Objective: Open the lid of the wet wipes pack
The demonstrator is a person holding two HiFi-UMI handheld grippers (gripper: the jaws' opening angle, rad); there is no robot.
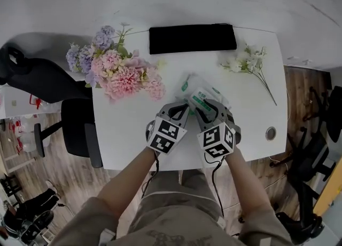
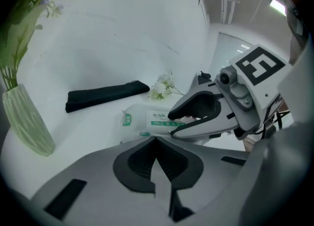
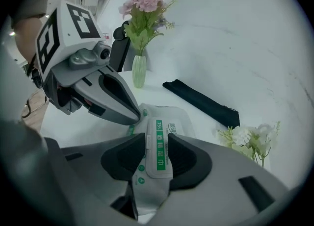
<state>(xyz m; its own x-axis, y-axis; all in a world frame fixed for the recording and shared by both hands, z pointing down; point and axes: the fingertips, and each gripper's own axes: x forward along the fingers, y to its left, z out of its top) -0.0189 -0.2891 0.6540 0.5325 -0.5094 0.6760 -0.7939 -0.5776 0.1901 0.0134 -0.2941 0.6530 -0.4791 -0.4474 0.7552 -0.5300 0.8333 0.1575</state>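
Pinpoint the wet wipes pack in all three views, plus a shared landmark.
Head view: wet wipes pack, centre, at the tips of left tool and right tool.
Left gripper view: pack at centre, partly behind right tool.
Right gripper view: pack low centre, between right tool's open jaws.
Shared landmark: black pouch, beyond the pack.

White-and-green wet wipes pack (image 1: 199, 91)

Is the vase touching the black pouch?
Apart. The left gripper view shows bare white table between the vase and the near end of the black pouch.
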